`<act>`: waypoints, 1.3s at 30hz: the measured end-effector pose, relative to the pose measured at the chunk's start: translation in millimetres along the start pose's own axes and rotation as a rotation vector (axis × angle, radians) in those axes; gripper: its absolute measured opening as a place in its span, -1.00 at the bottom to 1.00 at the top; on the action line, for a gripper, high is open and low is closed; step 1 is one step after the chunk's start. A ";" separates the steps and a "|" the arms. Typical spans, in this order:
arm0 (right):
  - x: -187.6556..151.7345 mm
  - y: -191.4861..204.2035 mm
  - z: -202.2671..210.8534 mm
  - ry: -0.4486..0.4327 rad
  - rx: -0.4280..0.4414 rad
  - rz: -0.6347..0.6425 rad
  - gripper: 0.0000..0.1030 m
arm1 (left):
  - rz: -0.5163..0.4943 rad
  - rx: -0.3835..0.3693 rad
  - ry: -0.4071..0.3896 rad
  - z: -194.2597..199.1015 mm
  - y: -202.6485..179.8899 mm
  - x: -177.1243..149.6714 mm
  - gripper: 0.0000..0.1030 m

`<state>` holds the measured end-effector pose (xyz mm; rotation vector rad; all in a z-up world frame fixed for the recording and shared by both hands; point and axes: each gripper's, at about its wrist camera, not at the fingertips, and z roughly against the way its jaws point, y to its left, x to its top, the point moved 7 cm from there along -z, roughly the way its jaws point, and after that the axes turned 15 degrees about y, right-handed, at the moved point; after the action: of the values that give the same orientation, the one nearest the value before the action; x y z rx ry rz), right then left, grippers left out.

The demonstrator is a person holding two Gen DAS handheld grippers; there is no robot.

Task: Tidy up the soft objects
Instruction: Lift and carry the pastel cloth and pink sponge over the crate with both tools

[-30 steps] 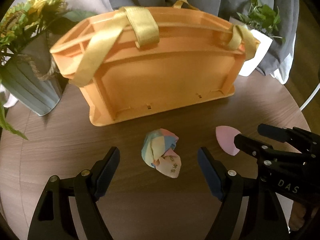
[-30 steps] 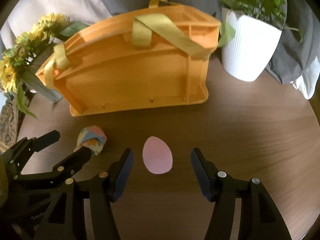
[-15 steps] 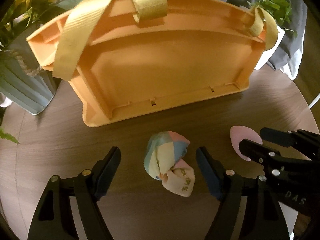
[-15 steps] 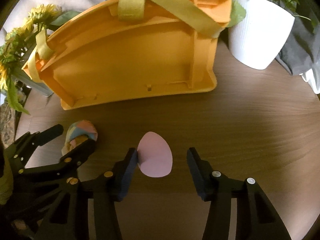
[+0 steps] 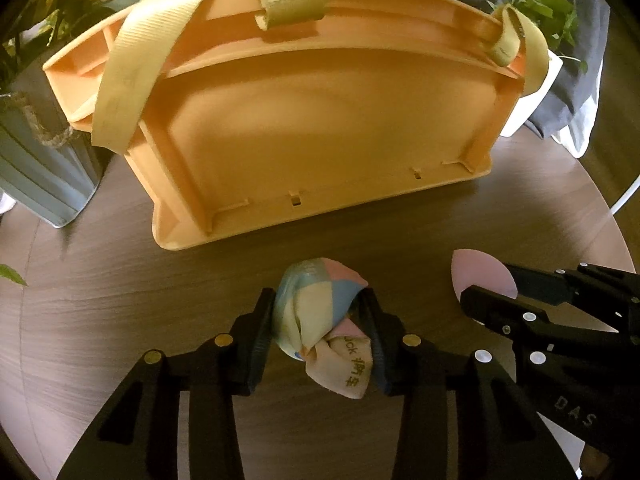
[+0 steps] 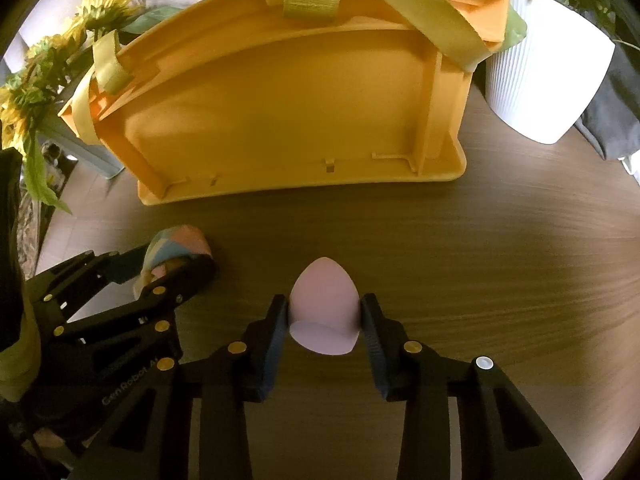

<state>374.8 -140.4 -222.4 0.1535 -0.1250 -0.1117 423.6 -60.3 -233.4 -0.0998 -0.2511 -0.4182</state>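
Left wrist view showed my left gripper (image 5: 320, 330) closed on the pastel cloth bundle (image 5: 320, 316), both pads pressed into its sides, where half a second earlier they had stood wide apart around it. My right gripper (image 6: 325, 322) had likewise shut on the pink egg-shaped sponge (image 6: 324, 304), pinching it by its broad end with the tip pointing away; a moment before, its jaws were open beside the sponge. Both soft pieces sat on the brown round table (image 6: 500, 280), near its front edge. Beyond them, at the far side, stood the orange basket (image 5: 320, 120) with yellow straps (image 5: 124, 76). With both grasps apparently made, lifting toward the basket looked the likely next step.
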 end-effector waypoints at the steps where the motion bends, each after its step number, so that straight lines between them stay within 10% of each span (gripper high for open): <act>1: -0.7 0.3 0.2 -0.001 -0.001 0.001 -0.29 | -0.003 0.002 -0.004 1.3 0.1 -0.7 -0.22; 39: -28.0 35.7 128.1 -0.313 -0.002 0.091 -0.30 | -0.004 0.063 -0.305 140.8 -4.4 -31.8 -0.23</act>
<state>333.9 -120.6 -94.3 0.1269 -0.4430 -0.0440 362.6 -31.3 -105.7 -0.1011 -0.5643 -0.3983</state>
